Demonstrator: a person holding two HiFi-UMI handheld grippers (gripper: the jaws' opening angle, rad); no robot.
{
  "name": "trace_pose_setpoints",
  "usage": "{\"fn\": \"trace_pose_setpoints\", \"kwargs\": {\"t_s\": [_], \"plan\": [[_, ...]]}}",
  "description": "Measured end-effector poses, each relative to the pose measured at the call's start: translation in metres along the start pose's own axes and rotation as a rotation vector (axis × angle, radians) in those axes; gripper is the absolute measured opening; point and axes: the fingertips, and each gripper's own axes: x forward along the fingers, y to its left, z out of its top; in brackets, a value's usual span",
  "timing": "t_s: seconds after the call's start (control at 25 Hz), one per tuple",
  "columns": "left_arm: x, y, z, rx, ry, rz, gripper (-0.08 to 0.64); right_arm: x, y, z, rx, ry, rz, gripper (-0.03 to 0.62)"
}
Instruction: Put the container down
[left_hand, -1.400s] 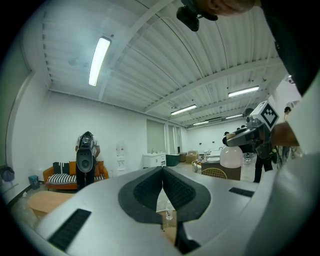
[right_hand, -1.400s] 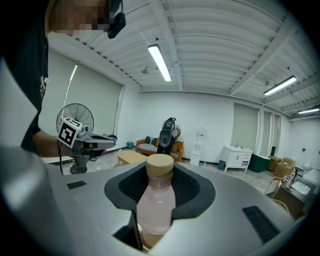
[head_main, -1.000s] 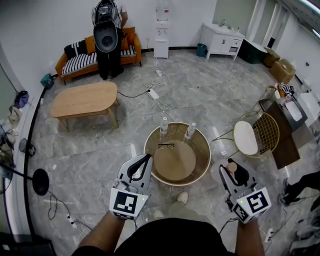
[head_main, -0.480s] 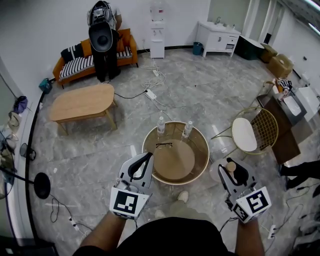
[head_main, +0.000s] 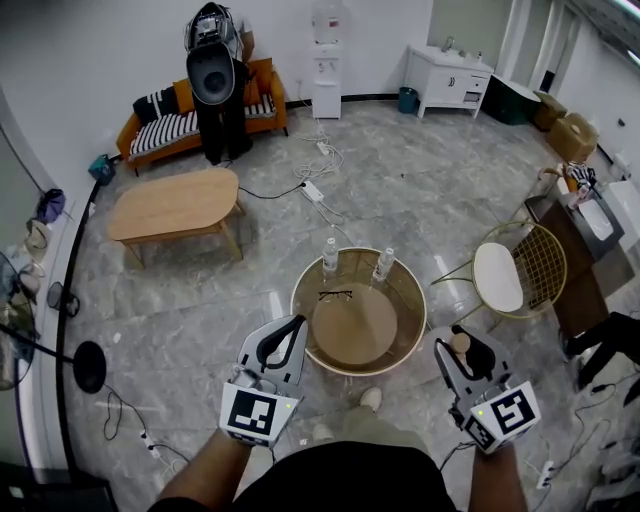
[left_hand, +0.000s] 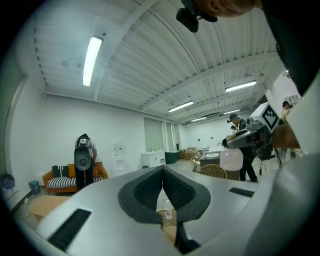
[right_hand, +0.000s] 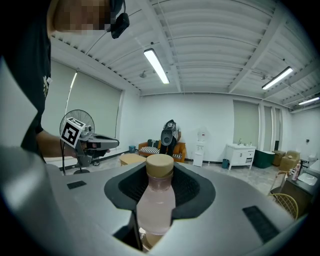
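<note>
I see a grey marble floor (head_main: 420, 190) under everything, with an orange sofa with striped cushions (head_main: 165, 128) against the far wall and an oval wooden coffee table (head_main: 170, 203) in front of it. Nearer to me stands the round wooden table with a gold rim (head_main: 405, 305), and a gold wire chair with a white round seat (head_main: 498, 277) sits just beside it on the right.

My left gripper (head_main: 292, 324) hangs over the floor at the table's near left edge; in the left gripper view its dark pads meet at the tips with nothing between them. My right gripper (head_main: 462, 345) is off the table's right rim, and its jaws are clamped on the frosted pale bottle with a tan cap (right_hand: 156, 200). That container stands upright between the pads, in the air beside the table and not on it.

On the far side of the table top stand two clear water bottles, one left (head_main: 330, 255) and one right (head_main: 384, 264), and a pair of dark-framed glasses (head_main: 335, 294) lies just in front of them
</note>
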Motion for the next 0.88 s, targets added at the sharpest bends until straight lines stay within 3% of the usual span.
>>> {"fn": "trace_pose_setpoints", "kwargs": {"t_s": [0.88], "plan": [[0.074,0.007,-0.016,0.005,0.056,0.004,0.015,0.049,-0.066,-0.013,0.035,0.017,0.024,0.147]]}}
